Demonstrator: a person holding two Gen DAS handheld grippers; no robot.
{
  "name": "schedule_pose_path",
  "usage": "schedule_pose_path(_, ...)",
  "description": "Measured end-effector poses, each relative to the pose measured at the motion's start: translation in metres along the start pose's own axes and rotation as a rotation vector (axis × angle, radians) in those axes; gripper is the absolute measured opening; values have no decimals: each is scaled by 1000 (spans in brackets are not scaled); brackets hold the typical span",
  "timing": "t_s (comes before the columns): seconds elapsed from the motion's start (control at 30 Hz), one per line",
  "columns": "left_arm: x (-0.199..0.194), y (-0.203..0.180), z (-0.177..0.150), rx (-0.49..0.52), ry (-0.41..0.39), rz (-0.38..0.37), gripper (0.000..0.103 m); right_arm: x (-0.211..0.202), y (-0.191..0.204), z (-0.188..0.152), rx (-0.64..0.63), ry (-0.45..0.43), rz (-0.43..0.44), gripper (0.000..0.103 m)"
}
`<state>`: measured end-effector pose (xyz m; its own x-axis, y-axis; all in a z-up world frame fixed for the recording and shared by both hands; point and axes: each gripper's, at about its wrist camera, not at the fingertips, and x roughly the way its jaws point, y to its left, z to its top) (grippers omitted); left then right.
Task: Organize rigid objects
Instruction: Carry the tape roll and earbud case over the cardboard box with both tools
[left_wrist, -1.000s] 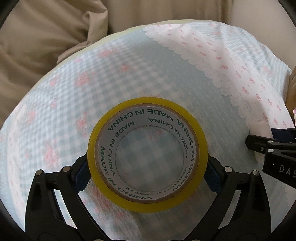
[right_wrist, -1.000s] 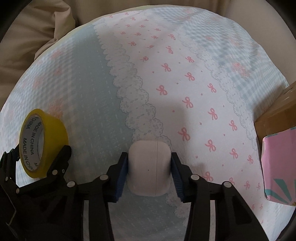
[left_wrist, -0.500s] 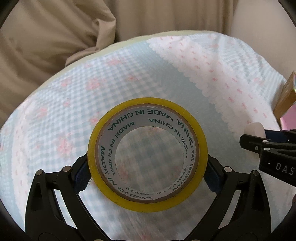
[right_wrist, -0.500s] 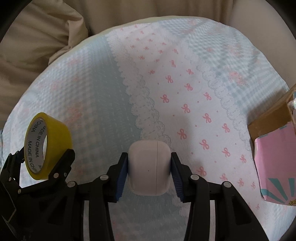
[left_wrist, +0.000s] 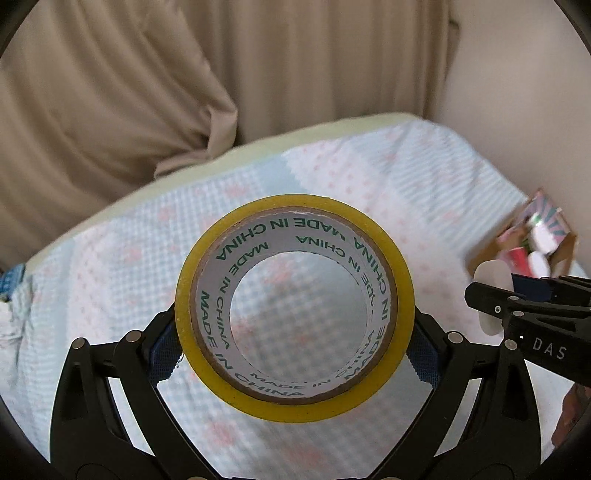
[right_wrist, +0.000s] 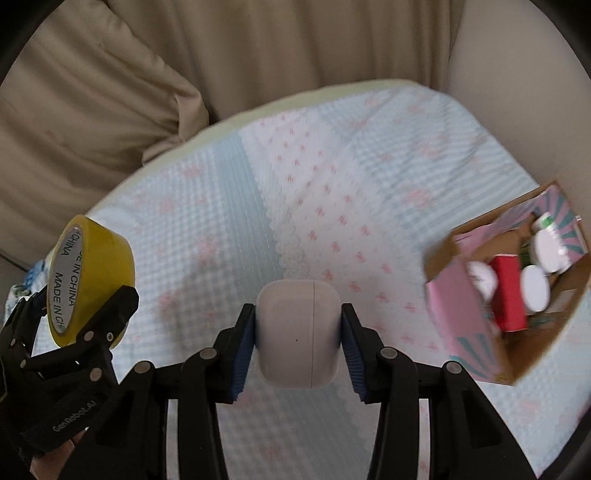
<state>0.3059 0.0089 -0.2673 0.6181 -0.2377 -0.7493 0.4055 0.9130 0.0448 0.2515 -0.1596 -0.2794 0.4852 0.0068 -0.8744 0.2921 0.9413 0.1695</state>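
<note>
Left wrist view: the tape (left_wrist: 293, 308), a yellow roll printed "MADE IN CHINA", is clamped on edge between the pads of the left gripper (left_wrist: 293, 339) and is held above the cloth (left_wrist: 110, 266). The right gripper (left_wrist: 532, 306) is seen at the right edge with the case (left_wrist: 489, 277) in its grip. The box (left_wrist: 532, 236) is seen beyond it, blurred.

Right wrist view: the white case (right_wrist: 298, 334) is pinched between the blue pads of the right gripper (right_wrist: 298, 343), above the cloth (right_wrist: 332, 184). The left gripper (right_wrist: 66, 332) with the tape (right_wrist: 92, 280) is seen at left. The open box (right_wrist: 458, 295), pink-sided, is set on the cloth at right; white lids and a red item are held inside.
</note>
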Motion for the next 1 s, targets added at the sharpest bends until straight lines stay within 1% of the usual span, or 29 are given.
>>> schedule_pose_path(0.17, -64, -31, 26, -10, -35, -31, 98, -66, -25, 9, 23, -23, 25, 41)
schedule_pose_path(0.23, -81, -44, 34, -10, -46, -42, 98, -88, -37, 12, 28, -37, 32, 41)
schedule_pose_path(0.27, -91, -54, 39, -7, -51, -48, 98, -97, -44, 18, 28, -44, 35, 41)
schedule_pose_path(0.37, -108, -82, 48, 2, -52, -63, 98, -119, -66, 26, 37, -60, 44, 41)
schedule_pose_path(0.5, -125, -134, 57, 2, -44, -84, 98, -149, -111, 27, 48, -66, 56, 41)
schedule_pose_path(0.63, -129, -188, 62, -20, -29, -85, 98, -163, -162, 32, 28, -52, 53, 41)
schedule_pose_path(0.77, -118, -240, 65, -71, -3, -82, 98, -162, -226, 44, 4, -16, 51, 41)
schedule_pose_path(0.8, -110, -257, 66, -89, 12, -84, 98, -161, -238, 46, -4, -9, 48, 41)
schedule_pose_path(0.9, -87, -290, 68, -134, 59, -100, 98, -153, -281, 55, -23, 17, 33, 41)
schedule_pose_path(1.0, -65, -319, 71, -147, 96, -111, 98, -140, -317, 66, -22, 49, 25, 41)
